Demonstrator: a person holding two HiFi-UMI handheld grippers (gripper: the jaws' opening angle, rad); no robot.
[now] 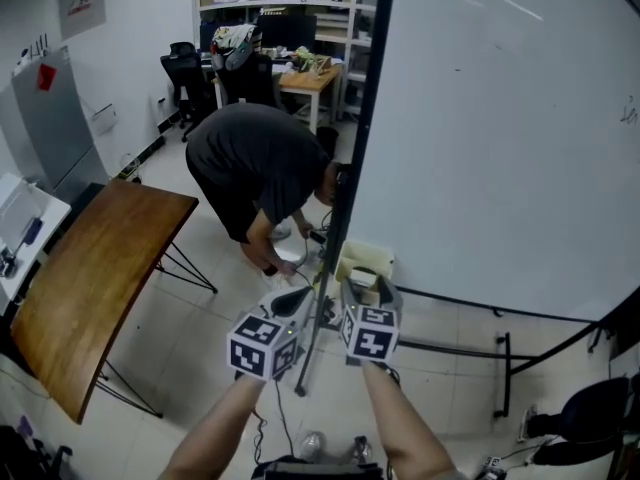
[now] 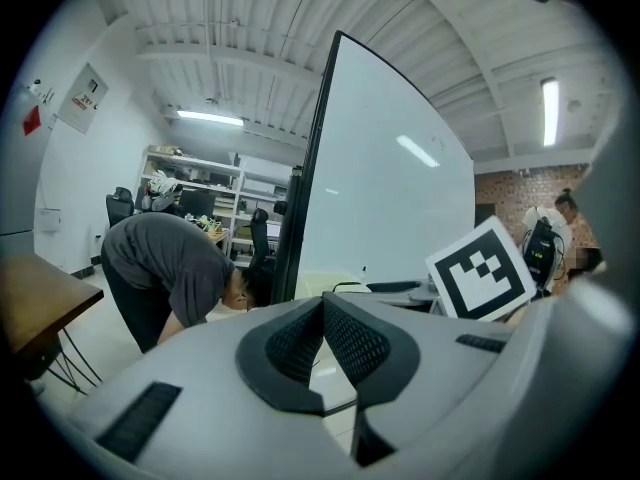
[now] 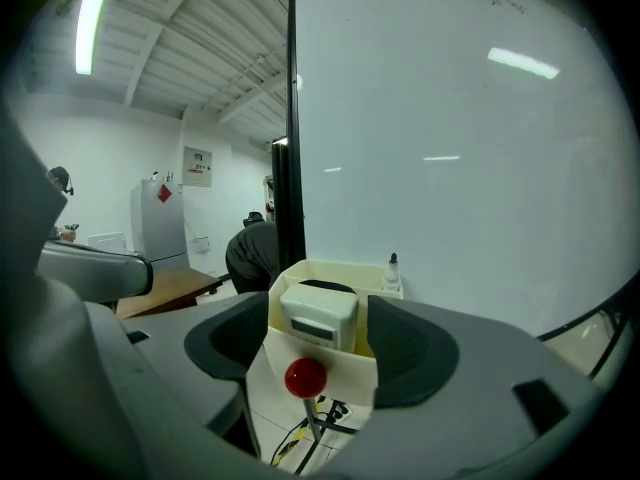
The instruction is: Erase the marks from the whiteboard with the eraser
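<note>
Right gripper (image 1: 366,290) jaws stand released, framing the eraser (image 3: 318,308) in its cream holder (image 3: 352,368) at the whiteboard's (image 3: 450,168) lower left corner, left gripper (image 2: 322,313) clenched empty; clenching off-centre, we risk pinching the holder wall.

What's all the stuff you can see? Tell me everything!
whiteboard: one, white, standing at right
box: one, cream, at the whiteboard's bottom edge
eraser: one, white-grey, in the box
knob: one, red, on the box front
bottle: one, small, pale, by the box
table: one, brown wood, at left
person: one, dark shirt, bending over
left gripper: one, grey, shut, empty
right gripper: one, grey, open around the box
</note>
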